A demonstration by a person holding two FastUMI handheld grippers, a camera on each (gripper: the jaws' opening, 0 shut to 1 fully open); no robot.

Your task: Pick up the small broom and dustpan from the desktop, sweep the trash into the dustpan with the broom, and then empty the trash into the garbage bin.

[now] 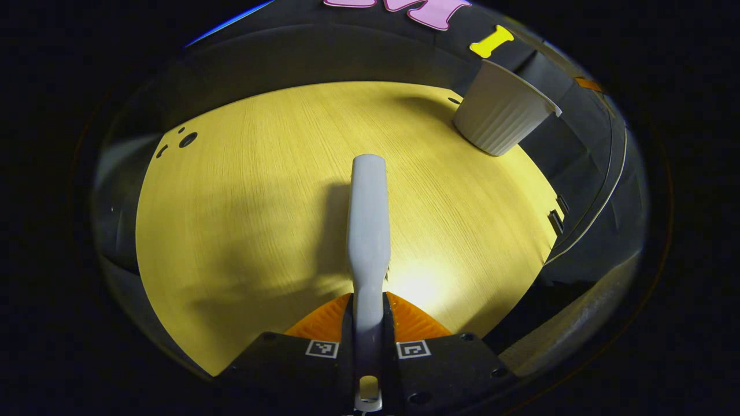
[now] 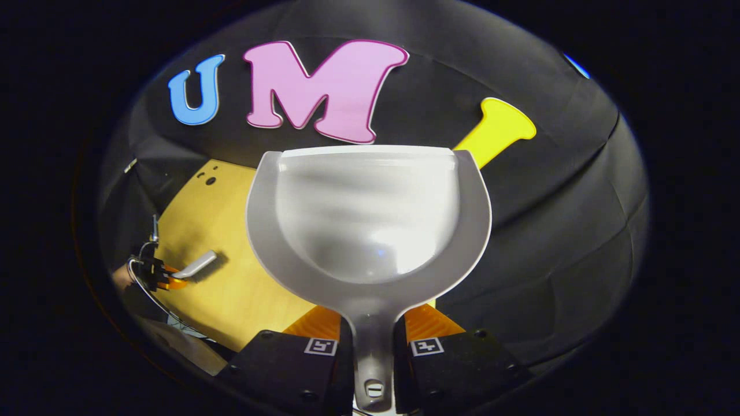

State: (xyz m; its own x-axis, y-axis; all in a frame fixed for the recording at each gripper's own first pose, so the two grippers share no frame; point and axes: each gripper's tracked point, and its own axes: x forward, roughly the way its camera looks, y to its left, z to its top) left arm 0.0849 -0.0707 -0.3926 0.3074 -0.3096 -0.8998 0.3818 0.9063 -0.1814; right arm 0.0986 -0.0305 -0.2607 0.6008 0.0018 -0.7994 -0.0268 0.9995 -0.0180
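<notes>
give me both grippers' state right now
Left gripper: shut on the broom handle.
Right gripper: shut on the dustpan handle.

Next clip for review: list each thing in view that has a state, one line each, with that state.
Left hand-held gripper: shut on the broom handle.
Broom: held, handle pointing forward over the desktop; bristles not seen.
Right hand-held gripper: shut on the dustpan handle.
Dustpan: held up, pan looks empty.
Garbage bin: standing upright at the desktop's far edge; contents hidden.
</notes>
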